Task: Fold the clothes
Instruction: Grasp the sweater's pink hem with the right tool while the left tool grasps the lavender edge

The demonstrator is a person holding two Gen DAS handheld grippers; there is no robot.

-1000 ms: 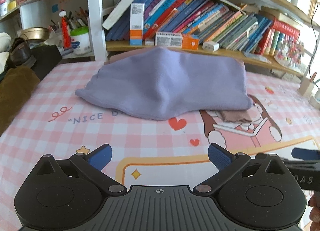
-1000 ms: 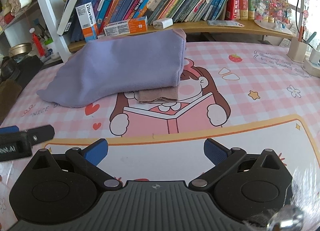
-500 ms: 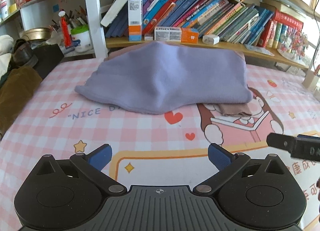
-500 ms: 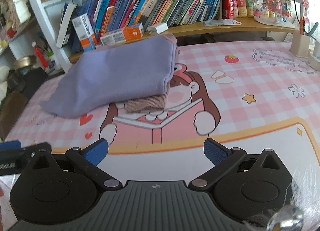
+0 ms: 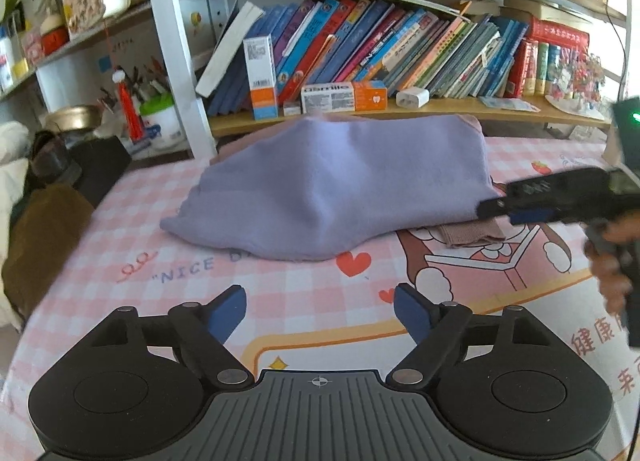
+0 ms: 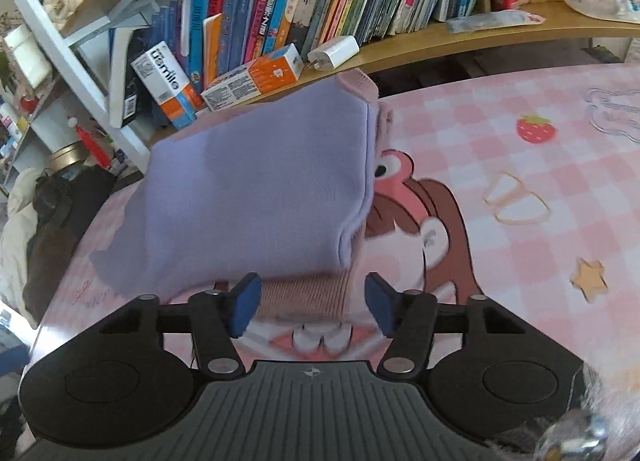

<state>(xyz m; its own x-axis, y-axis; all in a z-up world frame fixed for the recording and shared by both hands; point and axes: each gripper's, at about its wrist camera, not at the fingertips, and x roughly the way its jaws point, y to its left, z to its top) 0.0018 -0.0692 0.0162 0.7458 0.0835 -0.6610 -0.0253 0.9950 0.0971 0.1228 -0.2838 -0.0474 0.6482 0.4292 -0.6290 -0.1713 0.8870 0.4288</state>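
Note:
A lilac garment [image 5: 340, 185] [image 6: 256, 197] lies heaped on the pink checked table mat, at the back by the bookshelf. A tan ribbed garment [image 5: 472, 235] [image 6: 304, 295] pokes out from under its near right edge. My left gripper [image 5: 320, 311] hovers open above the mat, well short of the lilac cloth, nothing between its blue pads. My right gripper [image 6: 312, 309] is open, its pads straddling the tan ribbed edge without closing on it. In the left wrist view the right gripper [image 5: 520, 203] reaches in from the right, held by a hand [image 5: 612, 261].
A wooden shelf [image 5: 440, 107] with leaning books, small boxes and a white charger [image 6: 332, 53] runs right behind the clothes. A brown garment [image 5: 36, 245] and dark items sit off the table's left side. A white shelf post [image 5: 176, 61] stands at the back left.
My right gripper has moved forward and left to the tan ribbed edge under the lilac garment. My left gripper has shifted little. Both stayed open.

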